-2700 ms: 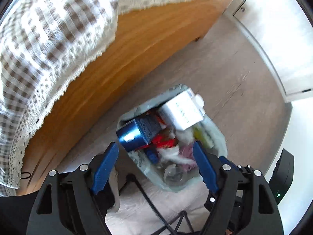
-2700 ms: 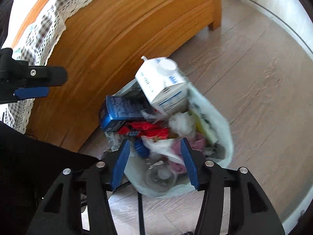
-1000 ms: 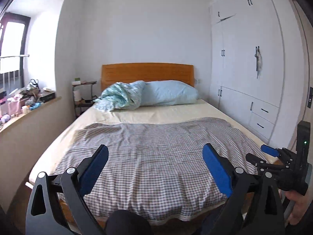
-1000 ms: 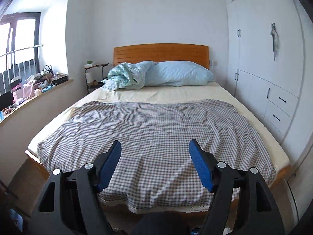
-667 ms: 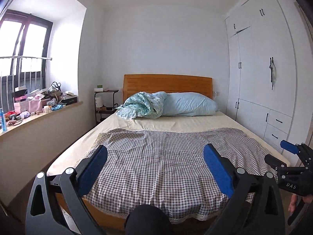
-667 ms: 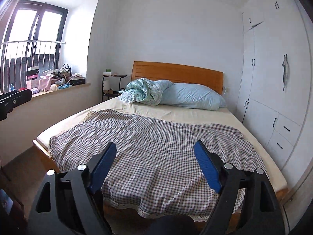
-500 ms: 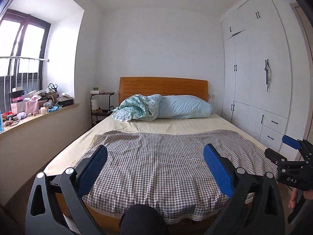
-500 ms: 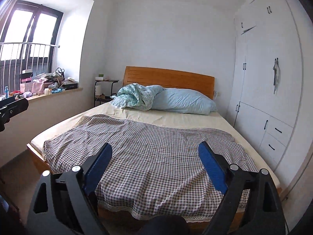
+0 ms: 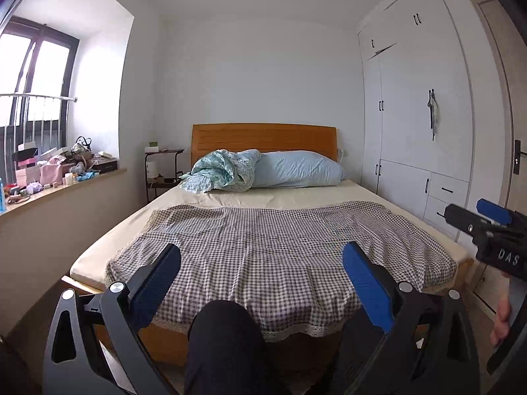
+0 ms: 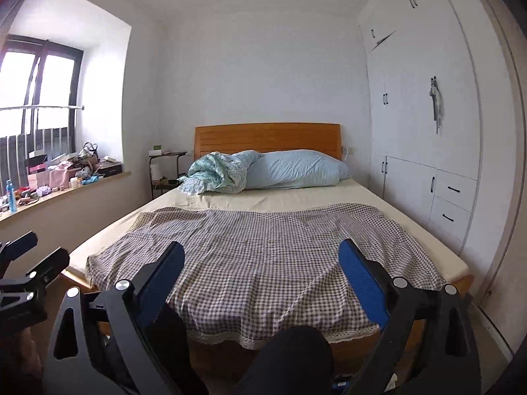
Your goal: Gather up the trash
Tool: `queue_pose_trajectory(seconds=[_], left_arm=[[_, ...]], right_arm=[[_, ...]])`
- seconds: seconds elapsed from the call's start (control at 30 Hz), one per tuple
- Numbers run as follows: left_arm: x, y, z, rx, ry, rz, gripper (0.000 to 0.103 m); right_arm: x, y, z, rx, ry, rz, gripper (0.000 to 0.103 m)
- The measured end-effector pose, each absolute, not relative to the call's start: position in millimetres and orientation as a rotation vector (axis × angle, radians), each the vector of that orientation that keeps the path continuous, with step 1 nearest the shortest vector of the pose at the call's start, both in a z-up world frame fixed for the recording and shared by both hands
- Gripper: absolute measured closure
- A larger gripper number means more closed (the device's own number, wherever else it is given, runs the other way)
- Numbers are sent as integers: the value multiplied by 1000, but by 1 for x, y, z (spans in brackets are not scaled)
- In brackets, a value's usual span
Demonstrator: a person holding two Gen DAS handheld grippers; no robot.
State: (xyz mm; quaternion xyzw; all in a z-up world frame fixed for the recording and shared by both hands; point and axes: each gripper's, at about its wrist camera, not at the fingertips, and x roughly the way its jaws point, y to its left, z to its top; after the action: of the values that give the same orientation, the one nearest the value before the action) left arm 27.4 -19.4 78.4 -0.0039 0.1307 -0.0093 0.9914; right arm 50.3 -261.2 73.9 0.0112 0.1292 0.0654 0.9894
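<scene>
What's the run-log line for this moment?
phase: scanning bedroom | left gripper: open, empty | right gripper: open, just widened, empty | facing: bed | trash: none in view

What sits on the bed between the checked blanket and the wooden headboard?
A bare strip of cream sheet, then the blue pillow and crumpled teal quilt; both views show it.

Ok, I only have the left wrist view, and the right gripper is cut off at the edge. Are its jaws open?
Observer: Yes. The right wrist view shows the right gripper whole; its jaws have just been opening wide, with nothing between them, only the bed beyond.
Operator: The near end of the sill is cropped for me. Anything there?
Observer: A blue bottle stands upright on the sill.
</scene>
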Motion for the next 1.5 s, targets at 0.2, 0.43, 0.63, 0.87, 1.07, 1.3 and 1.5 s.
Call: queue_pose_trajectory(seconds=[0.2, 0.43, 0.63, 0.87, 1.07, 1.3, 1.5], left_arm=[[12, -24, 59, 15, 299, -46, 8], [8, -24, 54, 13, 258, -40, 8], [8, -23, 53, 12, 254, -30, 8], [3, -26, 58, 27, 220, -29, 8], [1, -30, 59, 36, 213, -36, 8], [0, -32, 60, 38, 212, -34, 8], [-1, -33, 60, 35, 211, -33, 8]], right_arm=[[37, -245, 41, -94, 307, 121, 13], [32, -251, 28, -73, 308, 78, 13], [23, -255, 30, -44, 272, 58, 13], [20, -256, 32, -47, 267, 50, 13], [18, -255, 31, -52, 266, 52, 13], [17, -254, 31, -66, 261, 41, 13], [17, -256, 31, -52, 262, 36, 13]])
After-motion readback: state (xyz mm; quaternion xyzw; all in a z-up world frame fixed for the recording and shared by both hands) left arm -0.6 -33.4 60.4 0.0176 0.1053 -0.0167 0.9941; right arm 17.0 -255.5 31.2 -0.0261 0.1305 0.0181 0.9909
